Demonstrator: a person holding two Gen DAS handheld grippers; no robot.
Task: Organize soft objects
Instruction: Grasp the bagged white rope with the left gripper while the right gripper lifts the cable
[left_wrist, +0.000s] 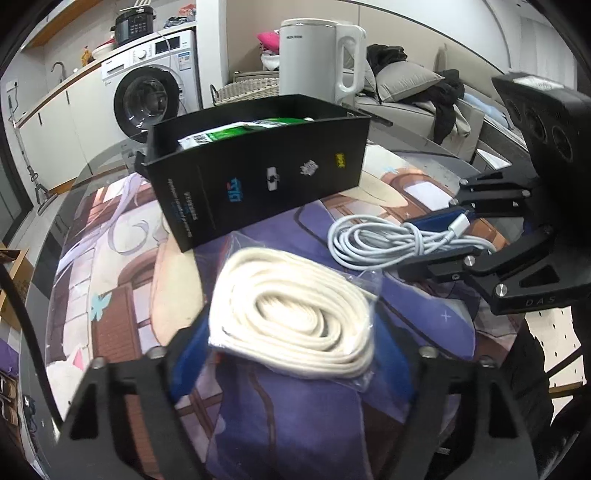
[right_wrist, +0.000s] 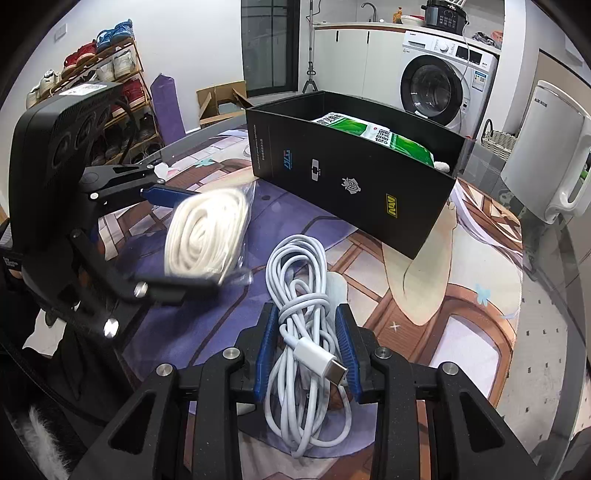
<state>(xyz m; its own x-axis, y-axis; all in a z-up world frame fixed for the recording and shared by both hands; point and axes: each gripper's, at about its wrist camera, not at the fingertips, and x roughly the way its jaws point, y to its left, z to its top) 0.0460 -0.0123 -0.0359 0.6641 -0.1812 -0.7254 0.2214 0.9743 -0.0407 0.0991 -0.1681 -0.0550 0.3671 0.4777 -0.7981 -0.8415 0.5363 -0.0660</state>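
Jaws: right gripper (right_wrist: 308, 354) clamped on white cable (right_wrist: 301, 295); left gripper (left_wrist: 291, 354) pressing bagged rope coil (left_wrist: 295, 314).
Position: both on mat — near black box (right_wrist: 354, 184).
Technique: lift level — clear the wall.

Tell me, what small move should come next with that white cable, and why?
Probably lift it. The right tool is already shut on the white cable, which still lies on the printed mat. The black box just behind is open-topped with a green packet inside, so raising the bundle clear of the mat looks like the natural step toward it.
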